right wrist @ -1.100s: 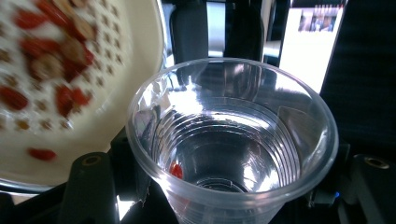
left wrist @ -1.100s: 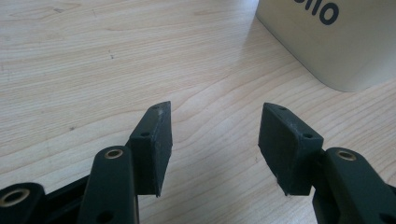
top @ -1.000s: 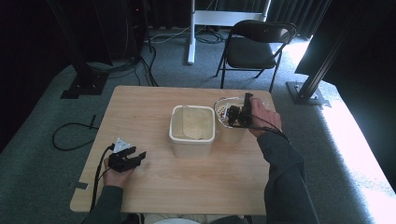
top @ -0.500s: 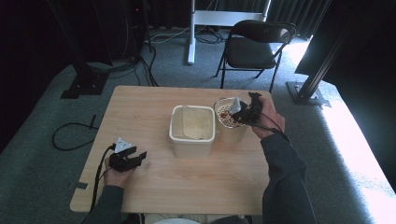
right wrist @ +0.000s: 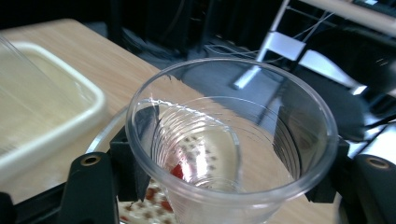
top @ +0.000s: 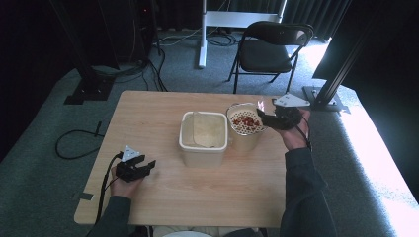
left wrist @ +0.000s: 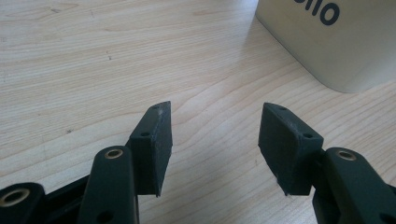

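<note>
Cup (right wrist: 233, 154) btwn right gripper (right wrist: 229, 186) jaws, over strainer (top: 245, 121)

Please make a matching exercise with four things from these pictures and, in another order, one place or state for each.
Things:
1. clear plastic cup
2. left tool
3. cream container
4. folding chair

Places or states:
A. open, nothing between its pads
B. on the floor beyond the table
C. held in the right tool
D. middle of the table

Pairs: 1-C, 2-A, 3-D, 4-B
</note>
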